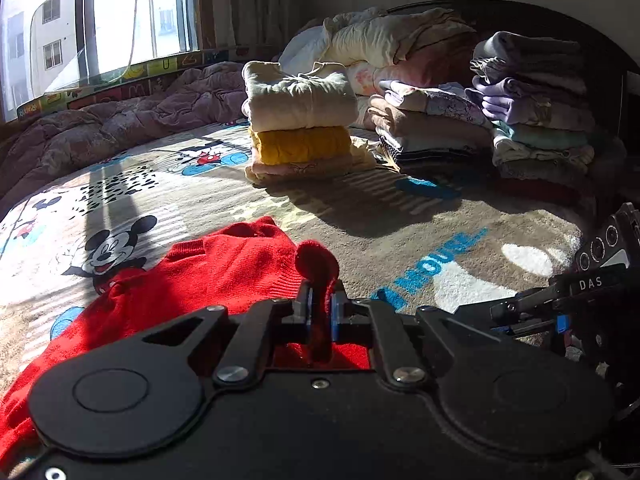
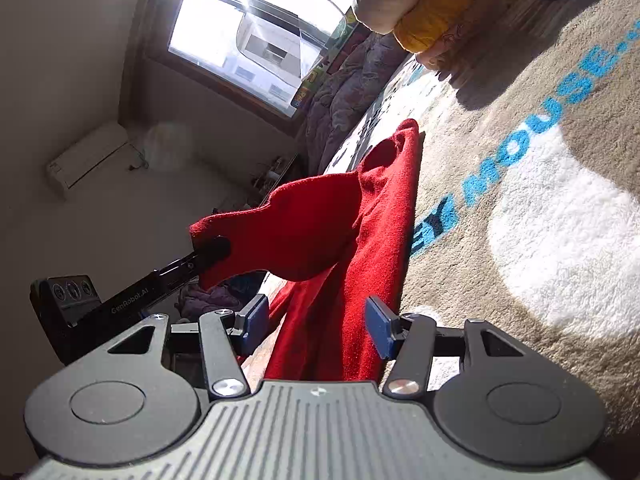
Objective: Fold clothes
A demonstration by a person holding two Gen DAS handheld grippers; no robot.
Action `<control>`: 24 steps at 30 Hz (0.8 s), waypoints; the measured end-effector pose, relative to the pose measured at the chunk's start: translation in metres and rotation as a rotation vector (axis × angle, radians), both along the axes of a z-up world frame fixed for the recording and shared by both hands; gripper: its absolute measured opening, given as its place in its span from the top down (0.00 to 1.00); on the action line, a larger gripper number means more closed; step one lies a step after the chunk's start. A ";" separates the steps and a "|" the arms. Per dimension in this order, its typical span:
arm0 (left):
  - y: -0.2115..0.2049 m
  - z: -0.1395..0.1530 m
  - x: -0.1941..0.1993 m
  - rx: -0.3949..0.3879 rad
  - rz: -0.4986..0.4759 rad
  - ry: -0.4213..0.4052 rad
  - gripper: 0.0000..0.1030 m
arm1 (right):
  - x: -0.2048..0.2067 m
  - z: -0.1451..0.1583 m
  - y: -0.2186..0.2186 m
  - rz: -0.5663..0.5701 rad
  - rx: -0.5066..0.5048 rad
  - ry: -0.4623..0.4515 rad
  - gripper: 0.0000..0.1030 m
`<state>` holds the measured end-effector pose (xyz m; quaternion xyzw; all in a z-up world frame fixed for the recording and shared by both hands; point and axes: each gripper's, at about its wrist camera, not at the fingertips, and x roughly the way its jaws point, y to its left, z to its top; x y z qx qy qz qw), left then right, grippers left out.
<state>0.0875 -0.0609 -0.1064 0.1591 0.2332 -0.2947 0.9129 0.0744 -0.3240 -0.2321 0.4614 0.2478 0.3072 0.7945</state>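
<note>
In the left wrist view, the left gripper (image 1: 320, 312) has its blue pads pressed together on a bunched fold of a red knitted sweater (image 1: 224, 276), the pinched cloth poking up between them at 12 o'clock from the tool. The rest of the garment spreads toward 9 o'clock over a plush cartoon-mouse printed blanket (image 1: 400, 216) that covers the bed. In the right wrist view, rolled onto its side, the right gripper (image 2: 316, 324) has its jaws spread, the sweater's red cloth lying between the blue pads without being pressed by either. At 10 o'clock from it the other tool lifts a flap of the garment off the blanket. Farther off, at 12 o'clock in the left view, stands a stack of folded clothes (image 1: 300, 120), cream on top of mustard yellow, with more folded piles (image 1: 536, 108) at 1 o'clock and a bright sunlit window (image 1: 100, 16) at 10 o'clock.
</note>
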 end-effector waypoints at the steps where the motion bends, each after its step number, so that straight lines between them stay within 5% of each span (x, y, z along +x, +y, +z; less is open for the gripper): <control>1: -0.004 -0.006 -0.002 0.040 -0.025 -0.008 0.94 | 0.001 -0.003 -0.004 -0.017 0.030 0.014 0.44; 7: -0.012 -0.024 -0.021 0.163 -0.182 -0.018 0.94 | 0.012 -0.015 -0.014 -0.052 0.095 0.057 0.44; 17: -0.027 -0.040 -0.040 0.288 -0.316 -0.010 0.94 | 0.024 -0.018 0.007 0.056 0.082 0.057 0.44; 24: -0.022 -0.054 -0.042 0.324 -0.291 0.007 0.94 | 0.023 -0.018 0.014 0.087 0.064 0.063 0.44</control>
